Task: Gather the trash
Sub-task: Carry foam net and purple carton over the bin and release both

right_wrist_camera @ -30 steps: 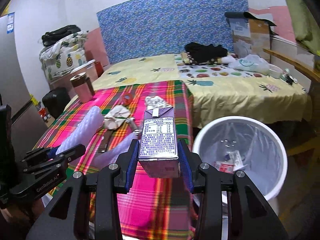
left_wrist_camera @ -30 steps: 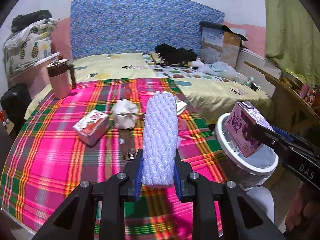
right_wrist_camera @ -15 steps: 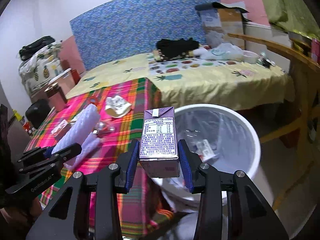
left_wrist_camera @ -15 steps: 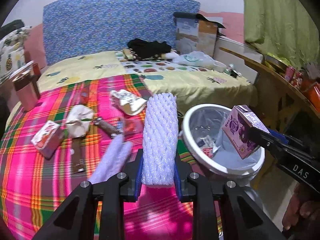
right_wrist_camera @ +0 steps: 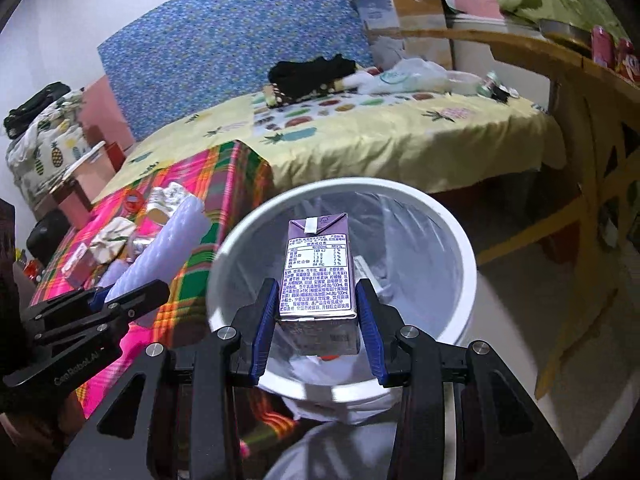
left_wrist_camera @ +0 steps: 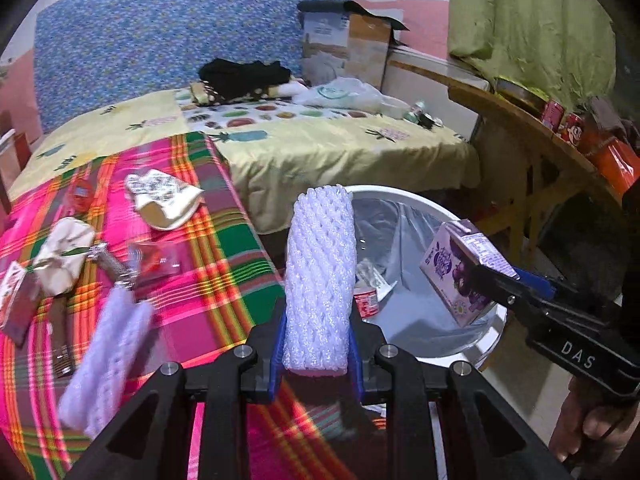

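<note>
Right wrist: we've swung off the bed; right gripper clenches the milk carton over the bin, drop-ready. Left gripper grips foam net sleeve, bin at 1 o'clock.

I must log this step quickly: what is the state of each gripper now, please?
Left gripper: closed on the white foam net sleeve.
Right gripper: closed on the purple drink carton, over the white bin.
</note>
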Tool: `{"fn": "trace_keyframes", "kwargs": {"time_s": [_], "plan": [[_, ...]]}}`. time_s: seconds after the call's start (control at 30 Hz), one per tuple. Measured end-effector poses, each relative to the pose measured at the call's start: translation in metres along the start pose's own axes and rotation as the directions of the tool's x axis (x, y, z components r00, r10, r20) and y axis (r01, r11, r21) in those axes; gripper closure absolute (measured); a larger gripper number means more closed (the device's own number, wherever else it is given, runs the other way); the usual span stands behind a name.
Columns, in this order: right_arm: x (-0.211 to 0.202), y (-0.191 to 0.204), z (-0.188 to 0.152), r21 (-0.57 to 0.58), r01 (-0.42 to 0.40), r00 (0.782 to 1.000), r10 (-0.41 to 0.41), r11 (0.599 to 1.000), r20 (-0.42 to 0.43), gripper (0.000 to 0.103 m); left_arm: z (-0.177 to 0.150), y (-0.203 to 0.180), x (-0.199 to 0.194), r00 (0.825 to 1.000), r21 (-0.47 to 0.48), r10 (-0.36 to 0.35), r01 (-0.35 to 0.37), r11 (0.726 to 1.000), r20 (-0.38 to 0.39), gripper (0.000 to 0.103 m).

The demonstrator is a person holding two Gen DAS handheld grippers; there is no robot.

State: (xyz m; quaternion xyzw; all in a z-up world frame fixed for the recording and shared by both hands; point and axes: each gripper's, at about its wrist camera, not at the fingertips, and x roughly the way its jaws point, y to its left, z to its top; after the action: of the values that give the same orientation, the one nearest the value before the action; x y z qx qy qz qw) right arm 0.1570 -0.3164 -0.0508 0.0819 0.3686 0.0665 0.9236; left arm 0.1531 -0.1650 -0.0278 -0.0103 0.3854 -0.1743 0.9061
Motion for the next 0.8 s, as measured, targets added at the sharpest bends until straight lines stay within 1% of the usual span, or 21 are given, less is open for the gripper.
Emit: {"fn": "trace_keyframes", "kwargs": {"time_s": [0.27,0.47,0.5,0.6,0.8], "plan": [[0.009,-0.018,-0.003,0.028,0.035,0.998,-0.034,0.999,-0.05,0.062,0.006,-0.015,0.025,0.997,0.023,-0.069,0.07,0.997,-0.034,0.076],[0.015,-0.03,-0.004,0.06,0.059,0.996,-0.054,0.996,-0.077,0.062,0.009,-0.022,0.04,0.992,0.027,-0.104,0.106,0.994,-0.067,0.075],[0.014,-0.03,-0.004,0.062,0.061,0.996,-0.057,0.996,-0.074,0.062,0.009,-0.022,0.041,0.992,0.026,-0.106,0.108,0.994,-0.068,0.073],[0.012,-0.031,-0.003,0.064,0.063,0.996,-0.059,0.996,-0.059,0.062,0.01,-0.021,0.041,0.992,0.02,-0.109,0.11,0.994,-0.059,0.06],[0.009,-0.029,-0.001,0.058,0.053,0.998,-0.051,0.997,-0.043,0.061,0.013,-0.018,0.036,0.994,0.013,-0.105,0.106,0.994,-0.043,0.059]]}}
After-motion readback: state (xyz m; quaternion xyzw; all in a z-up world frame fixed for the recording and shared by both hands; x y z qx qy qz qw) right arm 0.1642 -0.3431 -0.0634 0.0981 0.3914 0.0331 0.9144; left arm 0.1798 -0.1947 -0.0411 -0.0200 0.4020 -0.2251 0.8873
